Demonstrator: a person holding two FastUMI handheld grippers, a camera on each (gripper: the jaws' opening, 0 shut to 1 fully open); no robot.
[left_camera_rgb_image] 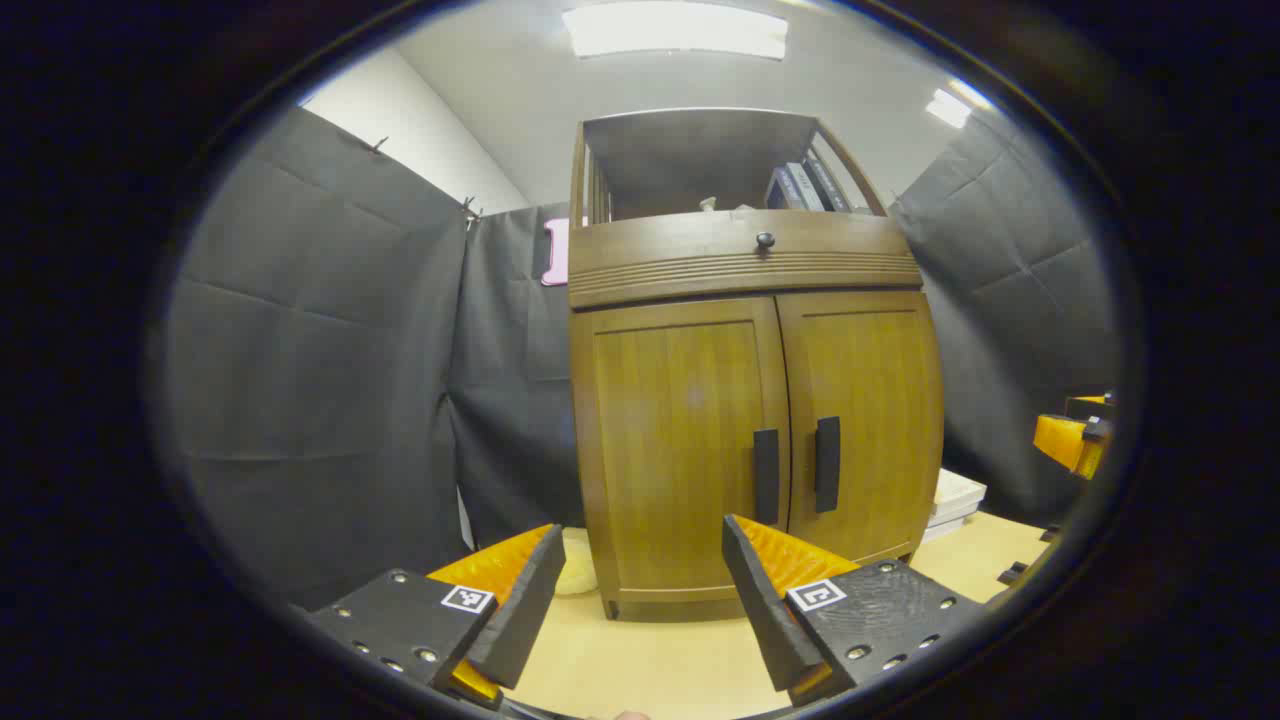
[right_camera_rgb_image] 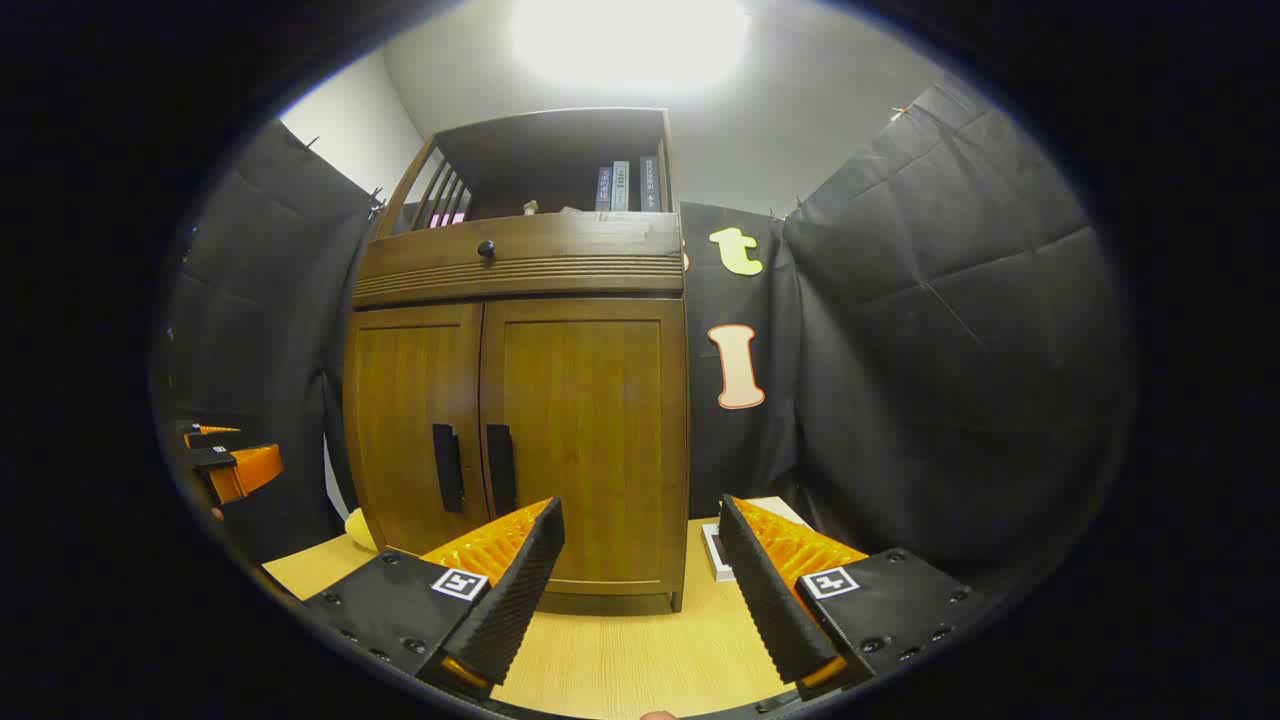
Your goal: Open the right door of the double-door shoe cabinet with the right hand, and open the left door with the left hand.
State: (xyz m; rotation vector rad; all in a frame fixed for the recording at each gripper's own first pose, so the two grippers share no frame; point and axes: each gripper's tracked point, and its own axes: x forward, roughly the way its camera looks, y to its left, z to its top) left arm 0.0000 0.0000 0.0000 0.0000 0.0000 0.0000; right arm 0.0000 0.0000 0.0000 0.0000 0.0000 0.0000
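Both tongs are spread wide and hold nothing. Left tongs [left_camera_rgb_image: 635, 590] hover over the light wooden surface [left_camera_rgb_image: 640, 670], with the shoe cabinet [left_camera_rgb_image: 750, 400] straight ahead and well apart from them; right tongs [right_camera_rgb_image: 640, 580] hover likewise over the same surface, the cabinet ahead and a little to their left. Just beyond the fingertips, both doors are closed: the left door [left_camera_rgb_image: 680, 440] and the right door [right_camera_rgb_image: 590, 440] meet at the middle, each with a dark upright handle [left_camera_rgb_image: 766, 476] [right_camera_rgb_image: 499, 468] beside the seam. Above the doors runs a drawer front with a small round knob [left_camera_rgb_image: 765, 240]. Farther up, an open shelf holds several books [right_camera_rgb_image: 625, 187] standing upright. Behind the cabinet hangs the black cloth wall [left_camera_rgb_image: 320, 380].
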